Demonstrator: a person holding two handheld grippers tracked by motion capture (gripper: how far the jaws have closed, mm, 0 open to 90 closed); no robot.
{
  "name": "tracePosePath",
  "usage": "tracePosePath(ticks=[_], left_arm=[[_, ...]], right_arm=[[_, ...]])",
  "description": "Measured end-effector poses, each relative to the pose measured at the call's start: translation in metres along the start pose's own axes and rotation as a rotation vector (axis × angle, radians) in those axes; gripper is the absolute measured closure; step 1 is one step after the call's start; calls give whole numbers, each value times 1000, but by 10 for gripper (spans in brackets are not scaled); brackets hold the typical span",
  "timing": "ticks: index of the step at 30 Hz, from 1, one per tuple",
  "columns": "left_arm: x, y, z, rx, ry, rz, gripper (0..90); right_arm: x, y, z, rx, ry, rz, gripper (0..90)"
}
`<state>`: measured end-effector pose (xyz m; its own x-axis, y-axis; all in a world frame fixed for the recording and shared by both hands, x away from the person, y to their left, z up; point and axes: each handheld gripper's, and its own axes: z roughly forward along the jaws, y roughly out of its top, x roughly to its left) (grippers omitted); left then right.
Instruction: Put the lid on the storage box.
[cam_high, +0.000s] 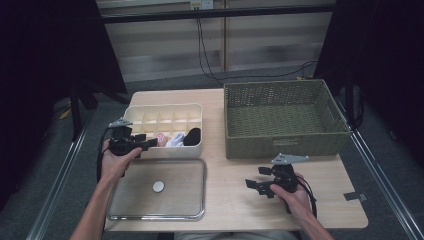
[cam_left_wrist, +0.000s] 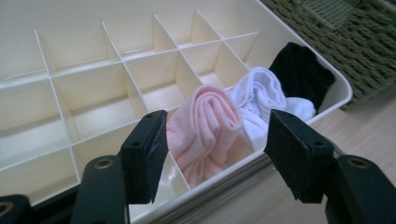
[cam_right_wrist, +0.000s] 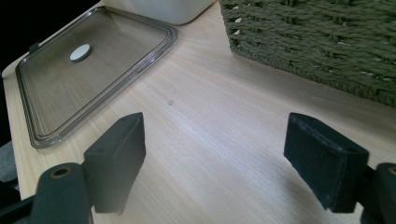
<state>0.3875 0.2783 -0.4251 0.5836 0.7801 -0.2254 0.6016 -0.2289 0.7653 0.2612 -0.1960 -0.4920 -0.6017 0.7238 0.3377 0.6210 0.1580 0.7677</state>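
Pink sock (cam_left_wrist: 205, 130): one item, pale pink knit, rolled into a soft bundle with folds curling at its top. We find it in a front-row compartment of the cream divided box (cam_left_wrist: 70, 70), against the near wall, just beside a white sock (cam_left_wrist: 259, 95); a black sock (cam_left_wrist: 301, 72) fills the next compartment, at the box's corner. In the high view the pink sock (cam_high: 161, 139) is a small blurred patch that we can barely make out.

Left gripper (cam_left_wrist: 215, 154): jaws spread, held just before the pink sock without pressing it. The sock's lower part is hidden behind the box wall and a divider; we cannot tell whether it is a single sock or a pair.

Right gripper (cam_right_wrist: 212, 163): jaws spread over the bare wooden table (cam_right_wrist: 219, 116), holding nothing.

Also noted: a clear lid (cam_right_wrist: 93, 70) lying flat beside the box and a green woven basket (cam_high: 285, 117), cut off at the frame edges in both gripper views.
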Motion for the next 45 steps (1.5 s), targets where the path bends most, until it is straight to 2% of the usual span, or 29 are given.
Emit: tracePosePath(ticks=[5,7,9,13,16,18,19,21,23,24,26,27,28,29,30,31,33,35,37,39,45], left_arm=[[-1,0,-14,-39,-34,11,427],[-3,-3,-17,-46,-20,29,449],[-3,-5,-21,-49,-36,28,471],[-6,-10,-31,-84,-29,51,485],[-7,-14,-38,-85,-33,53,478],[-9,-17,-42,-66,-45,72,479],[-9,-18,-44,-57,-37,83,480],[-9,-22,-49,-47,-51,54,485],[-8,-26,-54,-45,-44,52,498],[-7,-28,-56,-40,-51,37,504],[-5,-33,-59,-22,-70,5,472],[-4,-37,-61,-18,-59,5,464],[-4,-39,-62,-21,-54,-15,474],[-2,-41,-62,-15,-81,-38,487],[-1,-44,-63,-5,-87,-41,486],[-1,-46,-63,2,-66,-38,480],[-1,-52,-64,14,-81,-39,467],[-1,-57,-66,19,-64,-46,440],[2,-63,-69,26,-62,-52,418],[5,-67,-72,28,-60,-47,411],[13,-84,-78,35,-43,-51,363]], right_arm=[[1,4,4,26,6,12,240],[2,5,4,38,8,18,263],[4,5,4,39,6,0,312],[10,6,4,36,-3,-5,323],[15,8,2,9,-10,-1,355],[17,10,3,10,6,11,361],[18,10,4,19,2,21,365],[18,10,7,31,9,17,413],[18,11,12,42,22,29,426],[19,11,14,42,22,31,429],[21,14,18,38,35,28,440],[23,15,20,38,44,29,441],[25,17,24,37,52,30,442],[26,18,26,34,56,28,445],[27,19,29,31,61,29,448],[29,21,32,26,71,36,457],[33,23,39,27,60,22,460],[36,25,46,30,56,12,470],[39,28,52,63,63,16,470],[42,31,58,81,49,0,491],[50,39,74,98,78,8,507]])
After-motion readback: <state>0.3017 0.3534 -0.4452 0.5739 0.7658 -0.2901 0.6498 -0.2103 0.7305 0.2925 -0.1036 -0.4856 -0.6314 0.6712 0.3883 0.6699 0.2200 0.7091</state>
